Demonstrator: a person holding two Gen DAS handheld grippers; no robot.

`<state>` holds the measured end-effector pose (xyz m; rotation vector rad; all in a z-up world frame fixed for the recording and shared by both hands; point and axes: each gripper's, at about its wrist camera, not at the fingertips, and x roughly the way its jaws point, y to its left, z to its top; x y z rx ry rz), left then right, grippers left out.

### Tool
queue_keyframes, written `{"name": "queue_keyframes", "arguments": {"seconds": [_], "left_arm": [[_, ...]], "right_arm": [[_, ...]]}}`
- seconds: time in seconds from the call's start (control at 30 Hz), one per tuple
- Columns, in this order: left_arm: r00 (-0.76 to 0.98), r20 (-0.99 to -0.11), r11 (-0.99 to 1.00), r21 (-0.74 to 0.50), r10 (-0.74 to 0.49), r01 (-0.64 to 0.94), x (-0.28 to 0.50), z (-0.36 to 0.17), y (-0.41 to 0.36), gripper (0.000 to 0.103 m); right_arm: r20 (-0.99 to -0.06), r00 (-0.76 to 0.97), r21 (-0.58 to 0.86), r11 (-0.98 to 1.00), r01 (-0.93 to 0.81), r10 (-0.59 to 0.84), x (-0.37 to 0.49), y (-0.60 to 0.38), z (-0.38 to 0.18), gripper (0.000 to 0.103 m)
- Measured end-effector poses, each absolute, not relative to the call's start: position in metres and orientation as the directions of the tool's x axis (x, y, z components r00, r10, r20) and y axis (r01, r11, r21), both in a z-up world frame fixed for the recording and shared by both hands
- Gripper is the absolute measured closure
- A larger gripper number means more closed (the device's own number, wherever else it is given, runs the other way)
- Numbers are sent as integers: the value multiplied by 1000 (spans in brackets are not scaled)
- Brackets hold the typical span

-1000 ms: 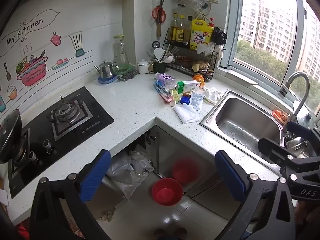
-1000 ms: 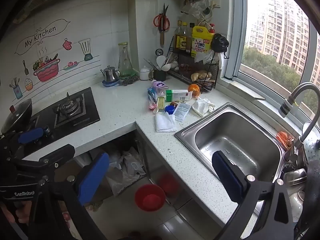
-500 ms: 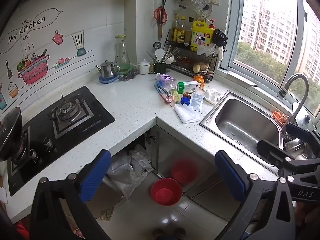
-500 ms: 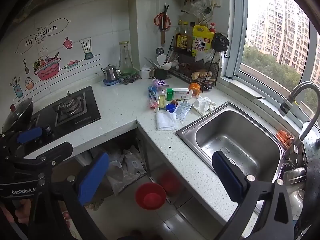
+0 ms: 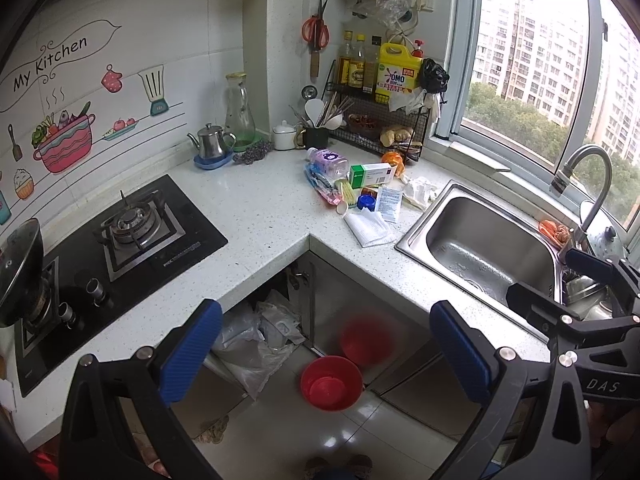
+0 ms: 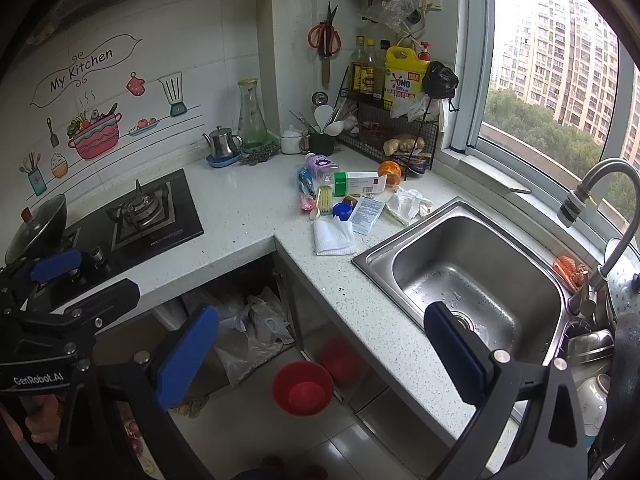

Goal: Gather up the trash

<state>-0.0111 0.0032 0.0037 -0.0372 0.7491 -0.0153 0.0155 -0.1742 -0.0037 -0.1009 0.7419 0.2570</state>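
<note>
A heap of trash lies on the white counter corner: a green and white carton, a purple-labelled plastic bottle, a folded white cloth, a blue cap, a paper sachet and crumpled white plastic. A red bin stands on the floor below. My left gripper and right gripper both hang open and empty, well short of the counter.
A steel sink with a curved tap lies right of the heap. A black gas hob sits left. A wire rack with bottles stands at the back. Plastic bags fill the open cupboard under the counter.
Both views have drifted slightly; the counter heap sits a touch lower and nearer. Nothing was grasped and both grippers stay open.
</note>
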Motion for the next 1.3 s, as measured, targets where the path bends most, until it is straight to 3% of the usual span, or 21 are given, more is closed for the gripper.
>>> {"name": "queue_keyframes", "arguments": {"seconds": [1.3], "left_arm": [[716,-696,999,-40,-48,28,-7,5,0,0]], "right_arm": [[-699,682,24,960,-280,216,16,-173,-5,0]]}}
